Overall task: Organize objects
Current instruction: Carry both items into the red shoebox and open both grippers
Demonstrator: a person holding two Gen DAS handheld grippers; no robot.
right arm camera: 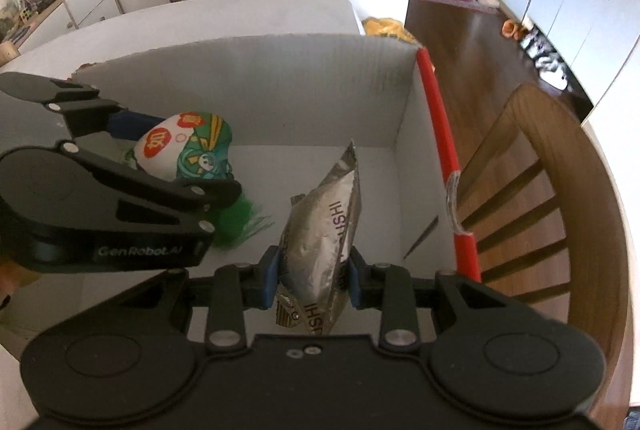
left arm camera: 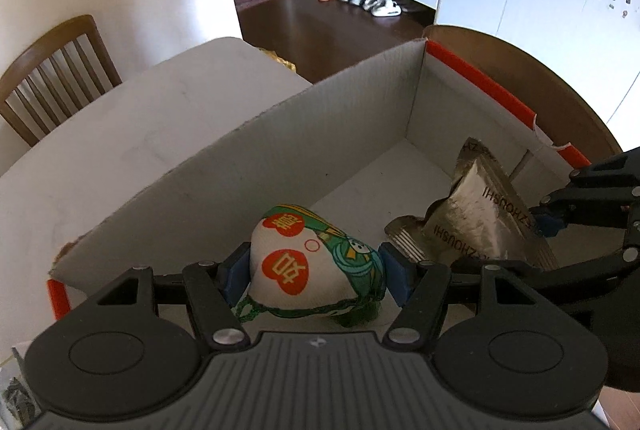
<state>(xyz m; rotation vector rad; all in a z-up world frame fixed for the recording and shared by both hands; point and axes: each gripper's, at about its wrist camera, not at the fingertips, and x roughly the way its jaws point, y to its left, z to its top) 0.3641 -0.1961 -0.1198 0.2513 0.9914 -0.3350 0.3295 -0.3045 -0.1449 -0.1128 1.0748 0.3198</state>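
Note:
A white cardboard box (left arm camera: pixel 360 118) (right arm camera: pixel 280 78) with orange-red rim edges stands on the white table. My left gripper (left arm camera: pixel 316 276) is shut on a white and green stuffed pouch (left arm camera: pixel 308 270) (right arm camera: pixel 188 146) with red patches and a green tassel, held inside the box near its left wall. My right gripper (right arm camera: pixel 314 274) is shut on a silver foil packet (right arm camera: pixel 324 230) (left arm camera: pixel 476 214) with dark lettering, held inside the box on the right. Both grippers point steeply down into the box. The right gripper (left arm camera: pixel 560 218) shows at the right edge of the left wrist view.
The white table (left arm camera: pixel 140 134) extends left of the box. A wooden chair (left arm camera: pixel 48 74) stands at the table's far side, another wooden chair (right arm camera: pixel 532 198) right beside the box. A yellow object (right arm camera: pixel 388 26) lies beyond the box's far corner. Dark wooden floor and white cabinets lie beyond.

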